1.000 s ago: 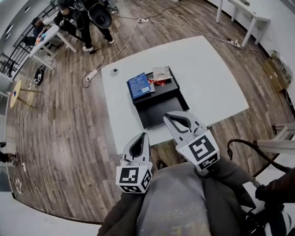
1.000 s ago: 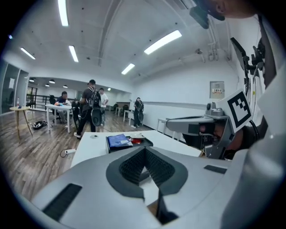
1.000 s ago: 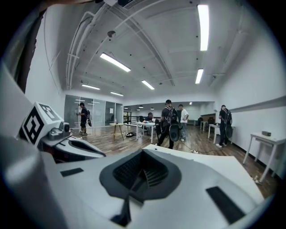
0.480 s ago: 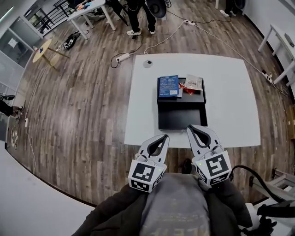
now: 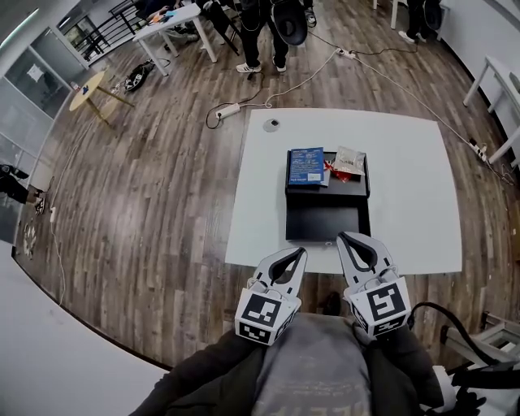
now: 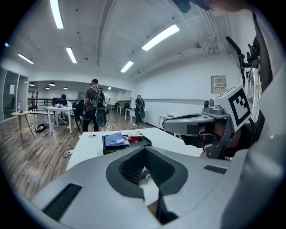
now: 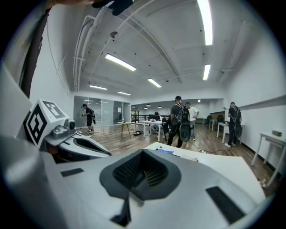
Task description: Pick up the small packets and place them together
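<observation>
Left hand-held gripper (image 5: 297, 254), grey with a marker cube at its rear: its jaws are pressed together with nothing between them, as the left gripper view confirms. Right hand-held gripper (image 5: 347, 240), of the same build: its jaws are likewise fully closed and hold nothing. Both are carried in front of the person's grey-clad body on the near side of the black rectangular tray (image 5: 327, 218). The right gripper's tips appear close to the tray's near edge, and the left gripper's tips lie to the left of that edge and slightly nearer the person. The small packets lie together at the far end of the tray, so the tray's near portion lies between them and the two grippers. They are a flat blue packet (image 5: 306, 165) at the far left corner, a pale silvery packet (image 5: 350, 161) at the far right corner, and a small red packet (image 5: 330, 166) between the two, touching or overlapping both. The tray rests near the middle of a white square table (image 5: 406, 187). A small round grey object (image 5: 272, 123) sits on the table beyond the tray's far left corner. Farther beyond, a white power strip with its cable (image 5: 226, 109) lies on the wood-plank floor (image 5: 146, 187). Standing people (image 5: 272, 20), a white work table (image 5: 173, 18) and a round wooden side table (image 5: 89, 84) lie well apart from the tray.
</observation>
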The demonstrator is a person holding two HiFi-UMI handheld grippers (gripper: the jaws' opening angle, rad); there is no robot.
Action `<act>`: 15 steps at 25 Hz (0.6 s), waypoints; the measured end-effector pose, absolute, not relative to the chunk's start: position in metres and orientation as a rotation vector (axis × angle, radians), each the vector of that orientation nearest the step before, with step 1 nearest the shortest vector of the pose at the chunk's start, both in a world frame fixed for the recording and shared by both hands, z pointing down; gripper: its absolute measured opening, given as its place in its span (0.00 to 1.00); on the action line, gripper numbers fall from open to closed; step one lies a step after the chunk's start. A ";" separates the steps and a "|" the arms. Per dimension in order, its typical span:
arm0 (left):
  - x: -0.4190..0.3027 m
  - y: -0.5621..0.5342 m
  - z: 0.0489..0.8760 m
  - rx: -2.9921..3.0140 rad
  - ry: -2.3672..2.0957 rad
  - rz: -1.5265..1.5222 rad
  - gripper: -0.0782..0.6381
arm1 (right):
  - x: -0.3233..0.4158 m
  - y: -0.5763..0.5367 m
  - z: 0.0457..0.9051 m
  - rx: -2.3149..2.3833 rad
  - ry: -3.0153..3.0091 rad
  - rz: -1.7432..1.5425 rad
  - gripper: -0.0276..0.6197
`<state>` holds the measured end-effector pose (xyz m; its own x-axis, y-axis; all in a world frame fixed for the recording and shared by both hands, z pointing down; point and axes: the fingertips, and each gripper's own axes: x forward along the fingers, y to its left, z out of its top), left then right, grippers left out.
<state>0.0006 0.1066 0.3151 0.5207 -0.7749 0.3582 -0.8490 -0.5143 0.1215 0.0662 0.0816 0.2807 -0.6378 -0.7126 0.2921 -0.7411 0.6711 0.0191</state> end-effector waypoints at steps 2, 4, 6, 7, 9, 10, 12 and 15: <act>0.001 0.106 0.314 2.490 -1.364 0.375 0.11 | 0.067 0.081 0.279 1.169 -2.617 0.147 0.05; 0.001 0.108 0.314 2.492 -1.362 0.375 0.11 | 0.069 0.082 0.278 1.175 -2.618 0.149 0.05; 0.001 0.110 0.314 2.488 -1.360 0.372 0.11 | 0.069 0.084 0.279 1.177 -2.618 0.150 0.05; 0.002 0.110 0.315 2.487 -1.359 0.371 0.11 | 0.070 0.085 0.279 1.178 -2.618 0.151 0.05; 0.003 0.112 0.315 2.487 -1.357 0.371 0.11 | 0.071 0.086 0.280 1.180 -2.617 0.155 0.05; 0.004 0.112 0.316 2.488 -1.356 0.372 0.11 | 0.072 0.086 0.280 1.182 -2.617 0.156 0.05; 0.005 0.113 0.316 2.490 -1.356 0.373 0.11 | 0.073 0.087 0.279 1.183 -2.618 0.156 0.05; 0.005 0.116 0.315 2.486 -1.354 0.372 0.11 | 0.074 0.089 0.279 1.186 -2.617 0.159 0.05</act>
<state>0.0048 0.1156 0.3150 0.5261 -0.7722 0.3562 -0.8458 -0.5187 0.1248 0.0741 0.0887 0.2786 -0.6317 -0.7222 0.2818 -0.7509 0.6603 0.0088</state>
